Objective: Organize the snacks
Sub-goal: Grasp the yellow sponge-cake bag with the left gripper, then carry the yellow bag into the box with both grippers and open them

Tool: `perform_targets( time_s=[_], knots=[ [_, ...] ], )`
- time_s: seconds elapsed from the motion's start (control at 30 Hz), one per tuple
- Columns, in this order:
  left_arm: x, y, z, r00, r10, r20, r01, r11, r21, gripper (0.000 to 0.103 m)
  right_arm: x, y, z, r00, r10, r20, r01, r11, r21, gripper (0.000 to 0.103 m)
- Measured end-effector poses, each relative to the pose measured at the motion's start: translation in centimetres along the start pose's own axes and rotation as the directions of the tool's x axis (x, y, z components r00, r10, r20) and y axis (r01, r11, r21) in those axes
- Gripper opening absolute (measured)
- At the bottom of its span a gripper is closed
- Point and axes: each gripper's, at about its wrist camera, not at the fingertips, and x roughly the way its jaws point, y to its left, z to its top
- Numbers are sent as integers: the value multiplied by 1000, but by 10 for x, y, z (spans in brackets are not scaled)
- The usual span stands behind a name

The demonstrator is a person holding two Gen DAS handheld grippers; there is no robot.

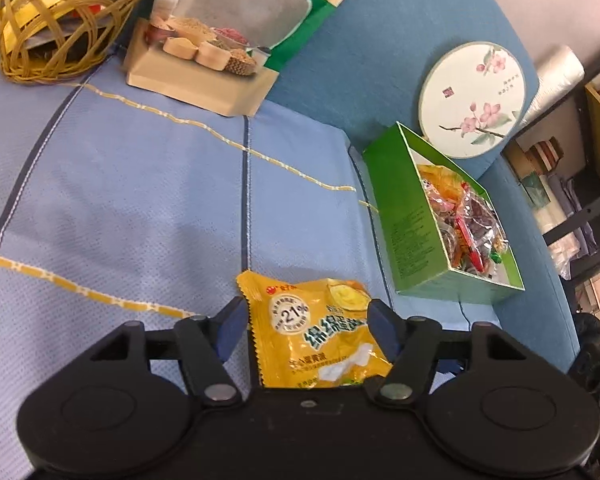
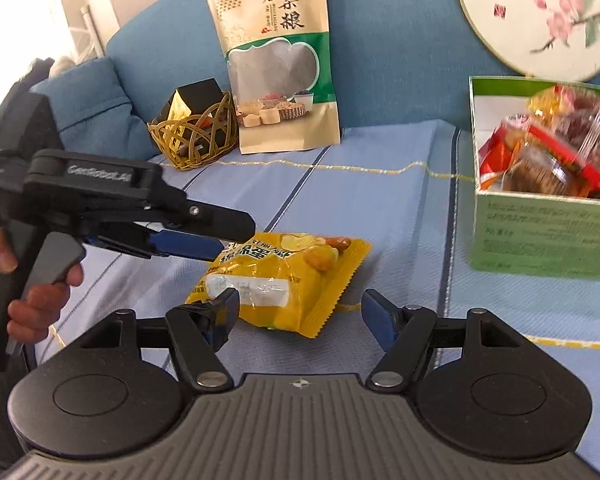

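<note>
Bright, even daylight; fisheye bending at edges — green box (image 2: 548,240) motion-blurred in right wrist view.

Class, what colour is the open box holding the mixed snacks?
Green, with a white inside; the left wrist view shows it best.

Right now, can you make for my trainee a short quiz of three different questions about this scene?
1. True or false: the left gripper is shut on the yellow packet.
2. Where do the loose snacks sit? A) wicker basket B) green box C) round fan
3. Fill in: the tall grain pouch leans against the sofa ____.

Key:
1. False; its jaws are open on either side of the packet.
2. B
3. back
</note>
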Motion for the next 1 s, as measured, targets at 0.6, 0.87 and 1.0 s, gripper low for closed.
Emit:
perform_targets(
  time_s=[0.6, 0.87, 1.0],
  knots=[
    [16, -7, -5, 999, 30, -38, -29, 999, 21, 92, 9, -6, 10, 1000, -9, -13, 8, 998, -66, 102],
    [30, -18, -8, 996, 81, -24, -78, 993, 86, 57, 24, 1, 9, 999, -16, -45, 11, 994, -112, 38],
    [32, -28, -11, 993, 115, -3, -113, 982, 150, 53, 25, 1, 5, 999, -36, -41, 31, 993, -115, 26]
  ],
)
